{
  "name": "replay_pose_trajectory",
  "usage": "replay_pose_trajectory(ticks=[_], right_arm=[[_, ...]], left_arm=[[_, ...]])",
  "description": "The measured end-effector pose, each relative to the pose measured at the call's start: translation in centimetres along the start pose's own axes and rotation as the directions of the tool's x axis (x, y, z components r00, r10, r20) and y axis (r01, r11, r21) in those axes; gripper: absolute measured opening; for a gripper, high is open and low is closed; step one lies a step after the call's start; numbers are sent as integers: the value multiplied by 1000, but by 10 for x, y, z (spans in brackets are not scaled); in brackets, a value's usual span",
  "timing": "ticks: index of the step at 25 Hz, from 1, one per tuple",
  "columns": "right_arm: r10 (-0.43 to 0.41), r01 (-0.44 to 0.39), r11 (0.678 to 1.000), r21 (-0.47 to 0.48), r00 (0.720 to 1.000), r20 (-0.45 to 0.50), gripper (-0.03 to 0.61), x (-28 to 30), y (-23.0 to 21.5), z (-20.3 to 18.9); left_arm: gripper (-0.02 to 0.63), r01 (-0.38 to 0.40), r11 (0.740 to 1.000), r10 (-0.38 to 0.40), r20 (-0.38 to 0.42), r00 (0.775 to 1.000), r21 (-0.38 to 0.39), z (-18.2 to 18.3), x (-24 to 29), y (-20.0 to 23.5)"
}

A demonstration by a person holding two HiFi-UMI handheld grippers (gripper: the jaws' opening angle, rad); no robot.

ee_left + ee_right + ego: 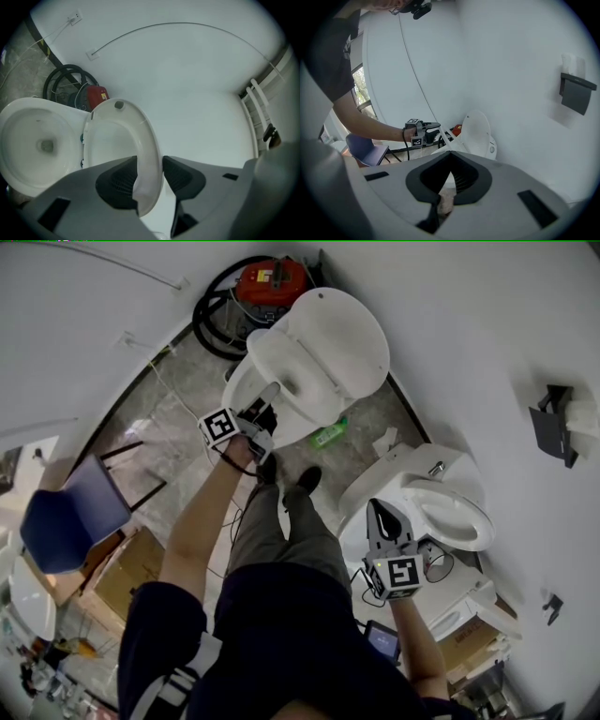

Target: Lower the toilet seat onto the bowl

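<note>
The left claw [150,161] should lead the toilet seat [149,136] in a slow arc around its hinge, with a firm hold, so that it does not drop and bang on the bowl [40,140]. Its jaws, about half apart, clamp the seat's rim, which stands raised beside the bowl (the lid [328,343] is behind it). The right claw [449,153] is closed and empty.

The toilet seat [149,140] stands raised at the back of the toilet bowl [42,145]. A vacuum cleaner [272,282] sits behind the bowl. A bottle [329,434] lies on the floor [178,418] just right of the bowl, with a second toilet [441,502] farther right. A chair [70,517] stands well to the left.
</note>
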State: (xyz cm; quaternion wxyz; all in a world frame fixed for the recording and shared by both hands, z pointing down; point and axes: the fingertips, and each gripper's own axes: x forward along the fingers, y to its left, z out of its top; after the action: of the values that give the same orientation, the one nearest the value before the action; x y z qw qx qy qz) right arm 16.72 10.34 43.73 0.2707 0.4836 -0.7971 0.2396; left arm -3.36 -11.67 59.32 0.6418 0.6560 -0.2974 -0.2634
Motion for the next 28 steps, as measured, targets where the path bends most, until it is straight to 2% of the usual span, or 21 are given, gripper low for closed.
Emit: replay_pose_trajectory(ticks=[11, 22, 28], right_arm=[[1, -1, 1000, -17, 1000, -25, 18, 6, 13, 4], [13, -17, 999, -51, 997, -77, 18, 9, 19, -14], [28, -34, 998, -60, 995, -100, 18, 18, 26, -17]], left_arm=[[198, 32, 999, -31, 41, 999, -23, 3, -30, 16], [198, 83, 996, -81, 55, 995, -29, 5, -60, 41], [201, 65, 997, -62, 76, 995, -37, 8, -79, 57]])
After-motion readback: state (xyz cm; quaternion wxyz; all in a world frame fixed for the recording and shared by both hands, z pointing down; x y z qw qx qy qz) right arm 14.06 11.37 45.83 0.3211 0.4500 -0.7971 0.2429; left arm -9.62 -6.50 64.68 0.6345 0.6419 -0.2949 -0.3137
